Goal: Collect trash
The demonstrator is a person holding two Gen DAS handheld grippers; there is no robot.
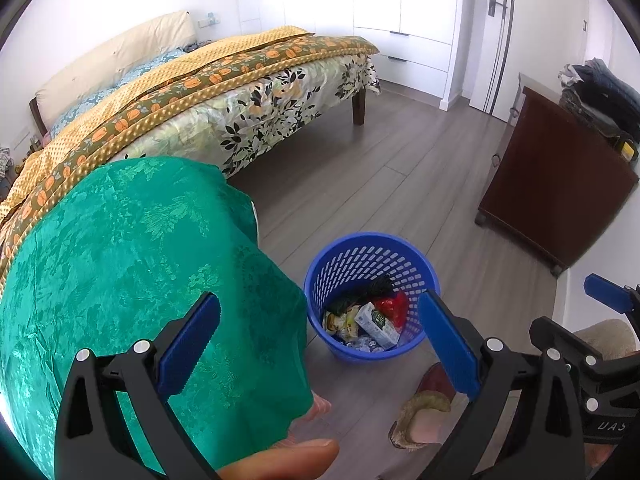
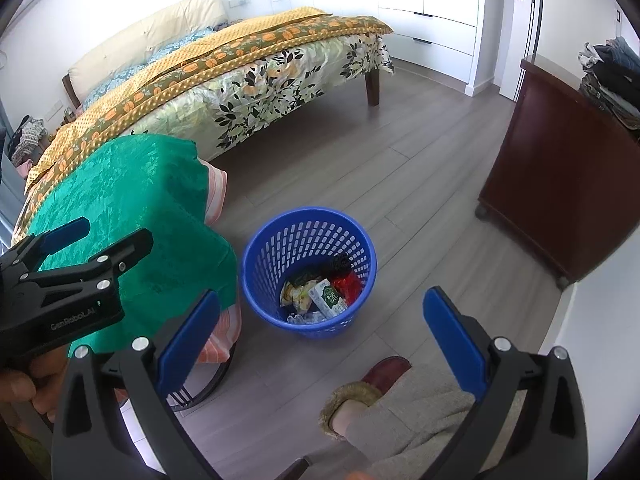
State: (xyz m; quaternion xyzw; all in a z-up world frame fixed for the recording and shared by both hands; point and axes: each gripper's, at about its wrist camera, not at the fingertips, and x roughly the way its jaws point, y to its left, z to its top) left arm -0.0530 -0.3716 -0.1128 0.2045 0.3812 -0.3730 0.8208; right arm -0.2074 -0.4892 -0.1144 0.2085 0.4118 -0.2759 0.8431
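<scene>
I count two grippers, the left gripper [image 1: 320, 344] and the right gripper [image 2: 322, 334], and each has two blue fingers spread apart. There is one blue basket [image 2: 256, 256] on the floor, one bed [image 2: 256, 92], one dark wooden cabinet [image 2: 560, 184] and one slipper [image 2: 384, 372]. Inside the basket I see one white carton [image 2: 329, 298] and one red wrapper [image 2: 349, 285]; the other pieces are too tangled to count.

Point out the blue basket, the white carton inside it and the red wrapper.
blue basket [image 2: 256, 276], right wrist view, left wall.
white carton [image 2: 329, 298], right wrist view, printed face.
red wrapper [image 1: 394, 307], left wrist view, crumpled top.
</scene>
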